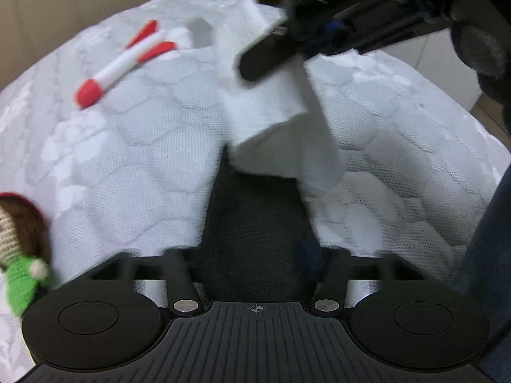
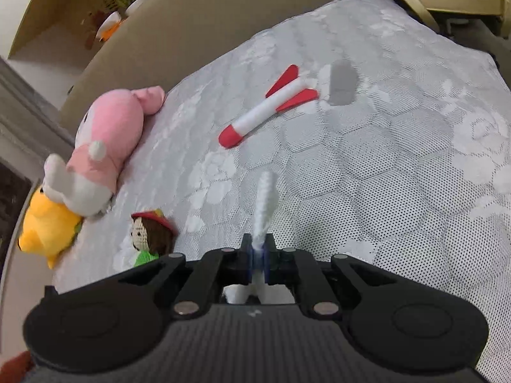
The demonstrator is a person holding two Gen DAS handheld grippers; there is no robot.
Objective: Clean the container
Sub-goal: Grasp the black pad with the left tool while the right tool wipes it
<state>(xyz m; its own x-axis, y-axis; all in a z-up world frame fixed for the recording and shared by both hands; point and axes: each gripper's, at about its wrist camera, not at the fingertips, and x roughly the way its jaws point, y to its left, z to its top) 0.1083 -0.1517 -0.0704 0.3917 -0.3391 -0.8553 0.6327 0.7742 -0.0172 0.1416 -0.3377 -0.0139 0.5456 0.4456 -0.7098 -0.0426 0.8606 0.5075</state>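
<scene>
In the left wrist view a black, mesh-textured container fills the gap between my left gripper's jaws, which look closed against its sides. Their tips are hidden under a white cloth that drapes over the container's top. The cloth hangs from my right gripper, which comes in from the upper right with a dark-gloved hand behind it. In the right wrist view the right gripper is shut, and a twisted strip of the white cloth sticks out between its blue pads.
Everything lies on a white quilted bed cover. A red-and-white toy rocket lies farther back beside a grey patch. A crocheted doll, a pink plush and a yellow plush lie along the left edge.
</scene>
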